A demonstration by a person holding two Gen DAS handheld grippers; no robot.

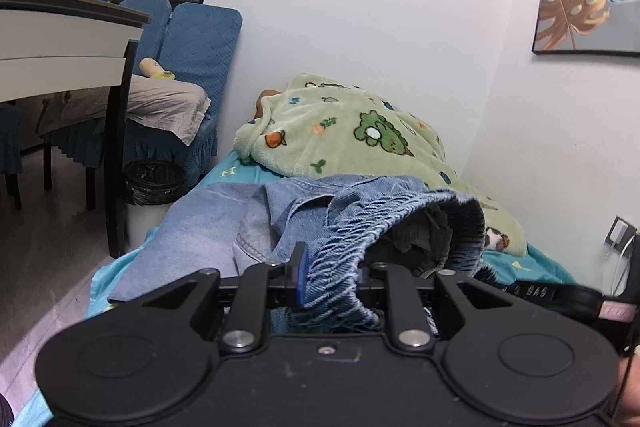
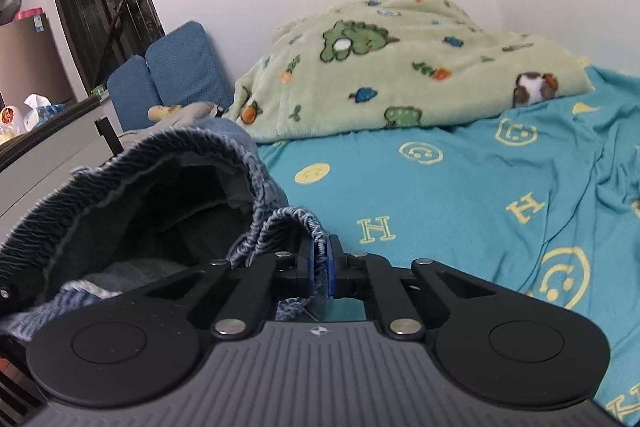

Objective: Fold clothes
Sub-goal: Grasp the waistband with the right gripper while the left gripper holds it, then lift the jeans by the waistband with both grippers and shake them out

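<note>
The jeans (image 1: pixel 256 211) lie on the bed, on the turquoise sheet (image 2: pixel 460 195), with the gathered elastic waistband (image 1: pixel 400 223) lifted and gaping open toward us. Both tools grip that waistband: the left tool (image 1: pixel 332 277) is clamped on a thick bunch of it, and the right tool (image 2: pixel 320 263) is pinched tight on a thin edge of the same band. The folding looks barely begun; the legs stretch away flat and rumpled, no crease or stacked fold shows, so smoothing and every fold are still to come, though the far end of the legs is hard to make out. Behind the jeans a green fleece blanket (image 2: pixel 400 67) is heaped against the wall. The sheet is printed with yellow smiley faces and the letter H (image 2: pixel 374 229); nothing else is readable.
</note>
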